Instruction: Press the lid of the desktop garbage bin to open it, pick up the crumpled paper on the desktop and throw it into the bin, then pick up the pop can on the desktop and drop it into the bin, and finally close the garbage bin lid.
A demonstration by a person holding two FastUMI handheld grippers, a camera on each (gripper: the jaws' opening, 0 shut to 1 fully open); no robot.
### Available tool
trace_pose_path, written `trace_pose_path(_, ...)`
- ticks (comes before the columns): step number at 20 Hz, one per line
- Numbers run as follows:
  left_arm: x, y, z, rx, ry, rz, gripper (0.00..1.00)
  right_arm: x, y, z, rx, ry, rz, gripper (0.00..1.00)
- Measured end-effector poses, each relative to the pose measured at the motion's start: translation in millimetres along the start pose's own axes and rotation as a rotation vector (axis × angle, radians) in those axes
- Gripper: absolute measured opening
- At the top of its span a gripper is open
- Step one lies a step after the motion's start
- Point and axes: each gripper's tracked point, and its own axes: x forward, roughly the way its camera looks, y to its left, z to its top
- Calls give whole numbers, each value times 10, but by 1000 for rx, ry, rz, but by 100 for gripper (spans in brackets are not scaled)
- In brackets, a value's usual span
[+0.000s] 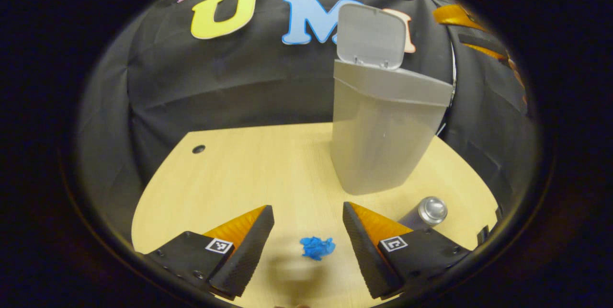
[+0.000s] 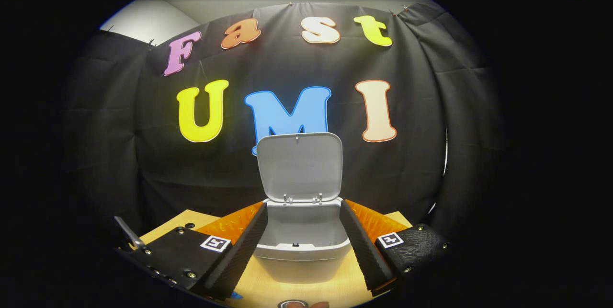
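Observation:
The grey desktop bin (image 1: 383,131) stands on the wooden table with its lid (image 1: 371,35) swung up and open. A blue crumpled paper (image 1: 317,247) lies on the table, low between the spread fingers of my left gripper (image 1: 307,210), which is open and not touching it. The silver pop can (image 1: 426,212) lies on its side just right of the gripper, in front of the bin. In the right gripper view the bin (image 2: 301,262) faces me with its lid (image 2: 300,166) upright. My right gripper (image 2: 303,207) is open and frames the bin's mouth, holding nothing.
The table (image 1: 249,174) has bare wood left of the bin, with a small dark hole (image 1: 198,149) near its back left corner. Black cloth walls close the booth behind and to the sides. A sliver of the blue paper (image 2: 234,294) peeks out under my right gripper's left finger.

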Motion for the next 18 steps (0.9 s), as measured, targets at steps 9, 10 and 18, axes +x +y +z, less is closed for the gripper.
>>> trace_pose_path(9,256,-91,-687,41,148,-38,96,-129,-143,-224,0,56,-39,96)
trace_pose_path(10,282,-82,-726,45,158,-38,96,-137,-166,-217,-1,56,-44,96)
trace_pose_path(18,443,-87,-951,25,205,-42,96,-216,-326,-254,-11,69,-84,96)
